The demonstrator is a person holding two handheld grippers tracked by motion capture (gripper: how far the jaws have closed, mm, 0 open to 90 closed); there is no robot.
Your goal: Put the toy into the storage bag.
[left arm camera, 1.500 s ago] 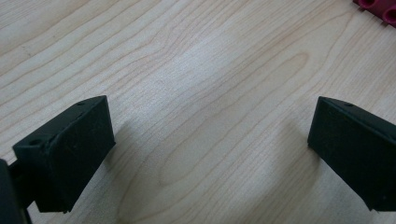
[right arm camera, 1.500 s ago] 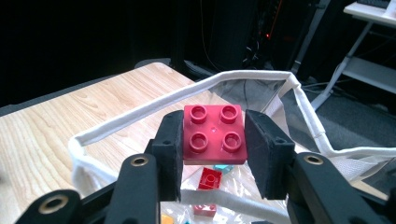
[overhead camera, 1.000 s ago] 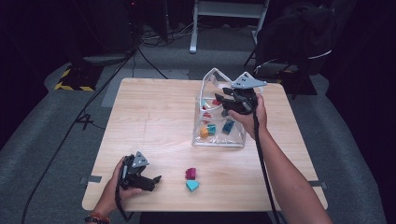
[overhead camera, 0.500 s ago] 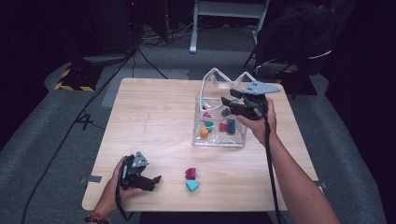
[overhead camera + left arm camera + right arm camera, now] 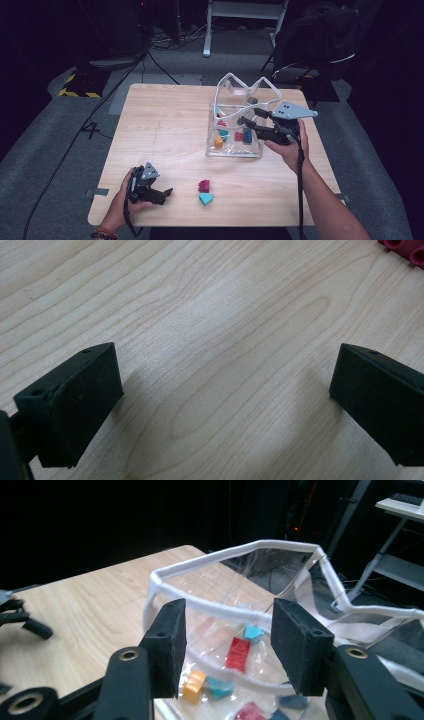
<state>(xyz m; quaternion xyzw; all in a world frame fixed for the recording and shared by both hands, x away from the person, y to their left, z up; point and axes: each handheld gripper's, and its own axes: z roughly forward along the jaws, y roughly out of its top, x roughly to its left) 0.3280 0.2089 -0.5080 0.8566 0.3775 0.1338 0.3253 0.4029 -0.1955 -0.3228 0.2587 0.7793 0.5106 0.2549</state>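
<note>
Clear plastic bag with a white zip rim [image 5: 235, 145] stands open on the pale wooden table [image 5: 165, 130], coloured blocks inside it. The right gripper [image 5: 248, 116] hovers over its mouth, its jaws just opening, nothing between them. A careless sweep could catch the floppy rim and tip the bag. The left gripper [image 5: 167, 192] rests spread on the table, near the magenta block [image 5: 204, 185] and teal block [image 5: 205, 199], which it could knock away.

Black chair [image 5: 320, 40] and floor cables [image 5: 165, 42] behind table [image 5: 165, 125]
</note>
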